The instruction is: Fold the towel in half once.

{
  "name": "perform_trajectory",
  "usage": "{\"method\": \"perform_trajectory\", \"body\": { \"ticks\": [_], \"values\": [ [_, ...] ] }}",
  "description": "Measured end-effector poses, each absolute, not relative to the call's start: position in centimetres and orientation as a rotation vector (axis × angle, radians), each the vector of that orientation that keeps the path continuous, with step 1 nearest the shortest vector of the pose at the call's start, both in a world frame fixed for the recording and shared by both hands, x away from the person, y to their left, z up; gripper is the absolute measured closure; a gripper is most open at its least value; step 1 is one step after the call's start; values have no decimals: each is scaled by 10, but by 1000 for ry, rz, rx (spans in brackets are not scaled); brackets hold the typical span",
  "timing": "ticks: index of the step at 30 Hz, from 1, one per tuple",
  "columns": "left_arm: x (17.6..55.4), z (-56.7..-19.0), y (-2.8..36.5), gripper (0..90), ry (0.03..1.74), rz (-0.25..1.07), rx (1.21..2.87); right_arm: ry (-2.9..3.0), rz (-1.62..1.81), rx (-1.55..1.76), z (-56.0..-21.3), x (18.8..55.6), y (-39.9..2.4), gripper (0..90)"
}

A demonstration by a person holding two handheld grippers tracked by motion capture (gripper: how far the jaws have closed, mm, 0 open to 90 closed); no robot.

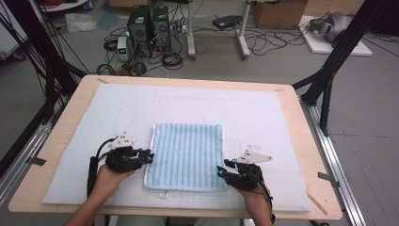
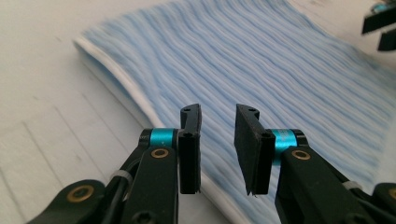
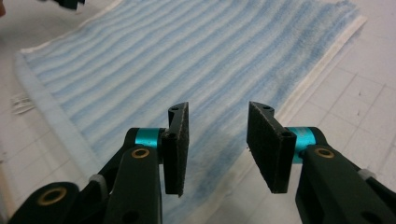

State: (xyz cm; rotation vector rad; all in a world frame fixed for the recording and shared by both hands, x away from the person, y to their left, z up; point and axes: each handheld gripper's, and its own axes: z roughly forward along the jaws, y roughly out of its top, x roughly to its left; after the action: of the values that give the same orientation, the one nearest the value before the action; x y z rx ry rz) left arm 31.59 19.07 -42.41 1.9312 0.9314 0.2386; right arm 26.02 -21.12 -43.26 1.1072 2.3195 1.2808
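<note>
A folded towel (image 1: 186, 155) with pale blue stripes and a white hem lies flat on the mat, near the front. My left gripper (image 1: 149, 155) sits at its left edge, jaws apart and pointing right. In the left gripper view the gripper (image 2: 218, 112) hovers just over the towel (image 2: 261, 60) hem with nothing between the pads. My right gripper (image 1: 223, 167) is at the towel's front right corner. Its jaws (image 3: 218, 108) stand apart above the towel (image 3: 187, 60) edge, empty. The right gripper's tips (image 2: 380, 30) show far off in the left gripper view.
The towel rests on a pale blue foam mat (image 1: 117, 117) covering a wooden table (image 1: 310, 141). A small white tag (image 1: 163, 194) lies by the towel's front edge. Beyond the table are computer towers (image 1: 148, 28), cables and black frame legs (image 1: 329, 70).
</note>
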Motion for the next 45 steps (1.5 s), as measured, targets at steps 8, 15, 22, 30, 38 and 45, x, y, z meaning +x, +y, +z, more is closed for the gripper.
{"method": "perform_trajectory", "body": {
  "ticks": [8, 15, 22, 30, 38, 45],
  "values": [
    [372, -420, 182, 733, 964, 237, 1870, 2321, 1285, 1105, -433, 289, -211, 560],
    [399, -438, 168, 761, 1051, 227, 1931, 2303, 1287, 1109, -431, 307, -210, 537],
    [404, -446, 166, 761, 1086, 294, 1974, 2242, 1306, 1189, -429, 329, -212, 641],
    [404, -448, 169, 749, 1084, 272, 1958, 2246, 1197, 1220, -432, 372, -192, 760],
    [405, -450, 172, 752, 1075, 248, 1940, 2234, 1041, 1299, -446, 397, -190, 770],
    [404, -448, 176, 658, 1066, 199, 1915, 2208, 1104, 1309, -442, 389, -201, 640]
  ]
}}
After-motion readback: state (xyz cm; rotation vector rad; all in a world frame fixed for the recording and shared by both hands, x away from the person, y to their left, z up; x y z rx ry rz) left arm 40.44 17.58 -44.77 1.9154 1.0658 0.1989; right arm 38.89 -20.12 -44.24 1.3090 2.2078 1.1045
